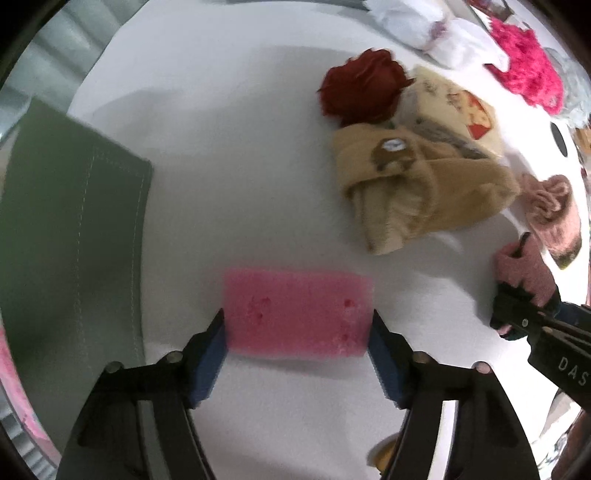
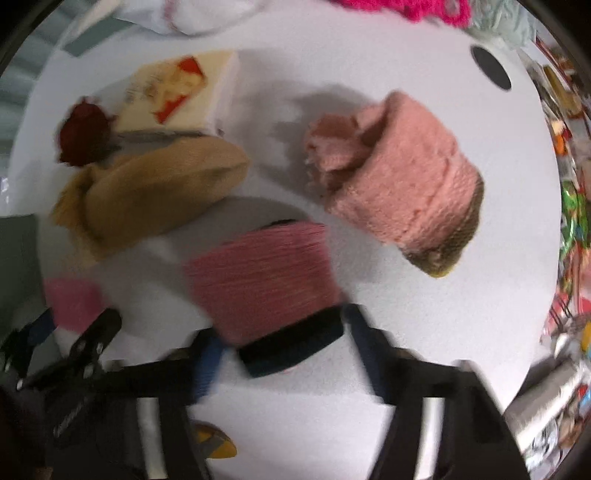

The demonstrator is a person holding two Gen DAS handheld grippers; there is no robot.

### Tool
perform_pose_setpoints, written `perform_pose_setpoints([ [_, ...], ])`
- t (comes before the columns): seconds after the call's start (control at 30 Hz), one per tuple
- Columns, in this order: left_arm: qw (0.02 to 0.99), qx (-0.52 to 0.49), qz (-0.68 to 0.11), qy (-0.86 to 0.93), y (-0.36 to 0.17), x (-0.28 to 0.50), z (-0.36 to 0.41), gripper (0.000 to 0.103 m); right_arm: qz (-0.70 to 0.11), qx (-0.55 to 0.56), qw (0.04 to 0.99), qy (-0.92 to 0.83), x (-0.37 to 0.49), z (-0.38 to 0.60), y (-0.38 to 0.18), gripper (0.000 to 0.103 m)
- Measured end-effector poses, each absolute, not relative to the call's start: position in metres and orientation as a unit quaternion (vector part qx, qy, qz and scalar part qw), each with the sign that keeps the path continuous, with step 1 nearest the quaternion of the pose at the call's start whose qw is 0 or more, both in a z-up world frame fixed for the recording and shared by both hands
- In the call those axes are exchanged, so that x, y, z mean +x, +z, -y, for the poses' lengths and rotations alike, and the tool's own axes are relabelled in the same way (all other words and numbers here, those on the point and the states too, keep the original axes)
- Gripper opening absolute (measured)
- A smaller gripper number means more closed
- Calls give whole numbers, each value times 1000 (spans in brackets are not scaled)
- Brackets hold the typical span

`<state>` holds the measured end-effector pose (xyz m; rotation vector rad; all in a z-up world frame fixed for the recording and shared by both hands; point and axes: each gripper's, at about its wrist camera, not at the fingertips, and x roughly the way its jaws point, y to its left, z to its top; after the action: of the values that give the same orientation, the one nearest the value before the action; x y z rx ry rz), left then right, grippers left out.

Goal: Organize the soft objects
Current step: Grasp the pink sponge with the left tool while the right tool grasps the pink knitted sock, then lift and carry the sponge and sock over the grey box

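A pink sponge (image 1: 295,314) lies flat on the white table (image 1: 221,147). My left gripper (image 1: 297,321) points down over it, its blue pads (image 1: 210,354) pressed against the sponge's two short ends. In the right wrist view the sponge (image 2: 74,299) shows at lower left. My right gripper (image 2: 286,347) is closed on a pink knitted piece with a black cuff (image 2: 262,273), gripping it at the cuff; that view is blurred. The left wrist view shows the right gripper (image 1: 517,306) at the right edge with the knitted piece (image 1: 524,273) sticking out of it.
A green cloth (image 1: 74,221) lies at the left. Behind are a dark red fabric rose (image 1: 364,86), a tan plush bundle (image 1: 417,184), a cream printed block (image 2: 173,96) and a rolled pink knit (image 2: 399,184). Hot-pink fluff (image 1: 524,66) and white cloth (image 1: 417,22) lie at the far edge.
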<state>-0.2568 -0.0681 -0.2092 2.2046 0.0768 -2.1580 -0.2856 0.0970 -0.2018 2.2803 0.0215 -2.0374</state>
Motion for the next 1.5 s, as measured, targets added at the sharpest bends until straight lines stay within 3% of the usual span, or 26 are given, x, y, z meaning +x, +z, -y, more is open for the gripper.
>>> perform_pose_setpoints([
  [0.1,31,717,-24,-696,-206,-259,69,71,4,736,69,-673,-282,-100,-191,37],
  [0.77,-18,684,25,-729,-130,-182,-9,71,-11,739,138,-660,-198,-148,-151,37],
  [1.03,-5,661,8,-750,-75,-136,4,71,-28,729,154,-666,-198,-159,-143,37],
  [1.5,31,624,0,-781,-39,-121,17,71,-34,696,182,-694,-180,-162,-91,37],
])
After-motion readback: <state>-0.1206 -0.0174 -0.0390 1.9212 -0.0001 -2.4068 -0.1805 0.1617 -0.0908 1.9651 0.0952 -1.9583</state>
